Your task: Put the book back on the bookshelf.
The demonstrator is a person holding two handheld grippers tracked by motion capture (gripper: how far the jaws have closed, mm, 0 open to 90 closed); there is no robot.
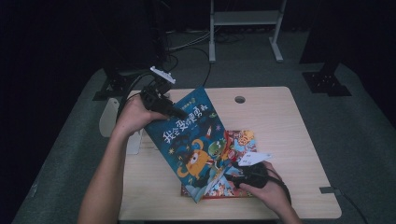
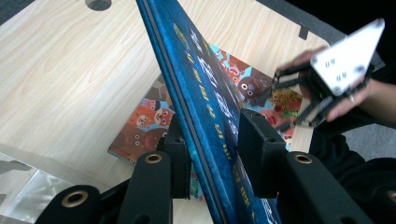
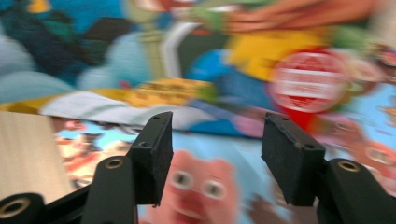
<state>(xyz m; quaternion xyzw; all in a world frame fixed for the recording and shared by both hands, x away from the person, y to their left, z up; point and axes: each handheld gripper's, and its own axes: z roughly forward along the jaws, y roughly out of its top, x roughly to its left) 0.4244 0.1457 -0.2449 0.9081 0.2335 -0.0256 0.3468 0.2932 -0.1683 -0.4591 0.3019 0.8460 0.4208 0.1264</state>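
A blue picture book (image 1: 196,140) with an orange monster on its cover is tilted up off the table, its far left corner raised. My left gripper (image 1: 180,113) is shut on that raised edge; in the left gripper view the blue book (image 2: 205,93) runs between the two pads (image 2: 254,149). Under it, a second book (image 1: 238,140) with a red and orange cover lies flat. My right gripper (image 1: 229,177) hovers low at the blue book's near right edge, open, nothing between its jaws (image 3: 215,140). Beyond them are a blurred cover and a pig's face (image 3: 196,182).
The light wooden table (image 1: 271,121) has a round hole (image 1: 240,99) near its far edge. A clear plastic piece (image 1: 109,116) sticks out at the table's left side. Behind the table stand a white frame (image 1: 245,18) and black stand bases (image 1: 327,81).
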